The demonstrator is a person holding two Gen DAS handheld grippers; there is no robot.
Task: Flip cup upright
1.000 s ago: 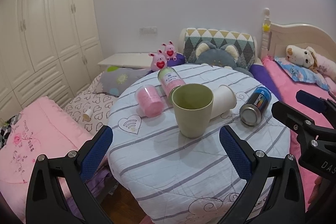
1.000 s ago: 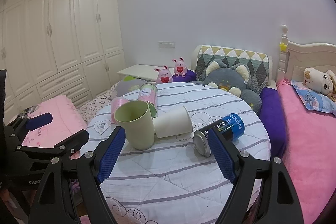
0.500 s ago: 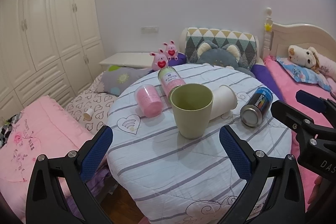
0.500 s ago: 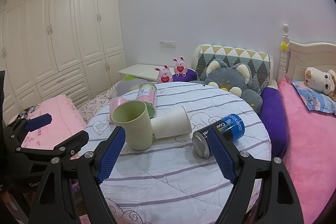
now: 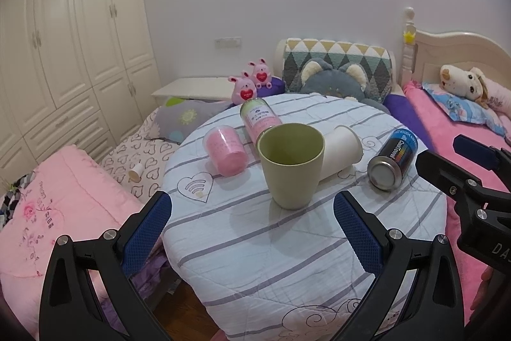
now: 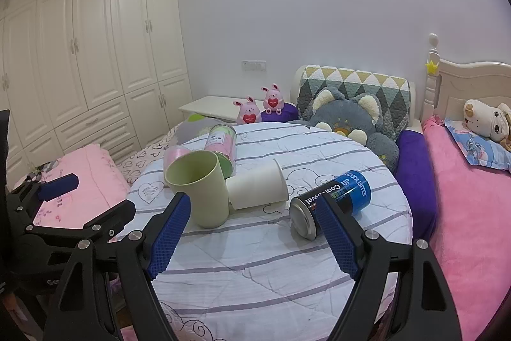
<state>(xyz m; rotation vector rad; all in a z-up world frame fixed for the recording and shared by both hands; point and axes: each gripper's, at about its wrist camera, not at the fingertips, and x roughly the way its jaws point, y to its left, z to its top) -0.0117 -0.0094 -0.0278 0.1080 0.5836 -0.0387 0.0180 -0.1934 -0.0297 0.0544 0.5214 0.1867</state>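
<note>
Right now I see the round table, draped in a white quilt with grey stripes, filling the centre of both wrist views. My left gripper sits at the bottom of the left view, its jaws spread wide and holding nothing, blue pads framing the near part of the table. My right gripper sits at the bottom of the right view, jaws likewise wide and empty; it also shows at the right edge of the left view.

At mid-frame in the left view stands the green cup, upright on its base with its mouth up, on the table and apart from both grippers. In the right view the same cup appears left of centre, just above the left blue pad. Behind it and touching it lies a white paper cup on its side. To the right of that lies a blue can on its side, metal end toward me. Left of the green cup lies a pink cup on its side, and behind the green cup a pink-and-green canister, also lying down.
</note>
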